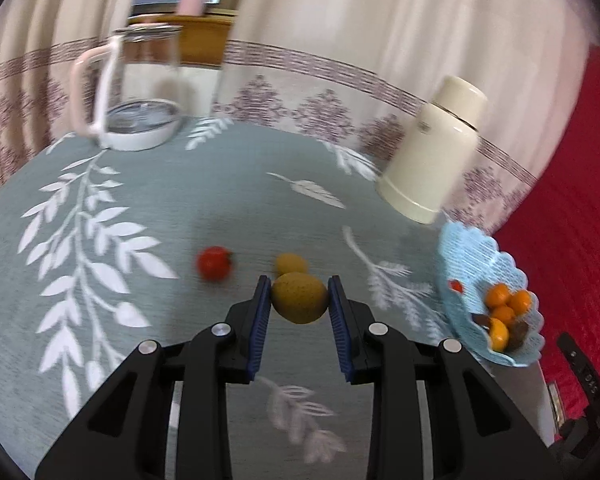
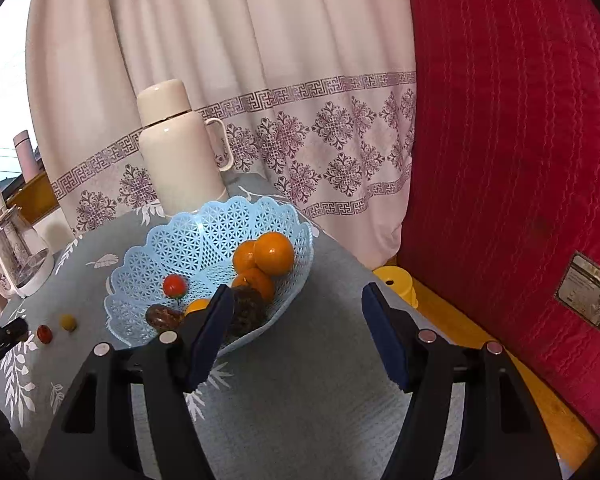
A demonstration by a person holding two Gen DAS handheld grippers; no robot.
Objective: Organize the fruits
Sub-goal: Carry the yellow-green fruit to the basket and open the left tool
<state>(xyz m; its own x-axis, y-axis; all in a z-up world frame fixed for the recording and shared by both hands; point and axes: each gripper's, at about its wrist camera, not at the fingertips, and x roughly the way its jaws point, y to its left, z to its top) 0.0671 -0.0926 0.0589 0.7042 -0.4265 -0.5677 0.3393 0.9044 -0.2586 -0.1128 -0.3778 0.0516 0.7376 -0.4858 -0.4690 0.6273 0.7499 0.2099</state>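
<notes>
The left gripper [image 1: 299, 300] pinches a yellow-green speckled fruit [image 1: 299, 298] between its blue pads [image 1: 260, 320], holding it above the surface [image 1: 180, 200], which is covered with a grey-green cloth printed with white leaves. Just beyond the held fruit lies a smaller yellow fruit [image 1: 290, 263], and to its left a small red tomato [image 1: 214, 263]; both rest on the cloth, apart from each other. To the right, at the edge of the surface, stands a light blue lattice basket [image 1: 472, 248] holding several oranges [image 1: 508, 304] and some darker pieces. A cream thermos jug [image 1: 432, 152] stands behind the basket, and a glass kettle [image 1: 140, 80] with a pale handle stands at the far left.

The right gripper [image 2: 298, 320] has its jaws spread with nothing between them, just beside the near rim of the basket [image 2: 204, 232]. Inside the basket lie oranges [image 2: 274, 254], a red tomato [image 2: 175, 285] and two dark brown fruits [image 2: 162, 317].
</notes>
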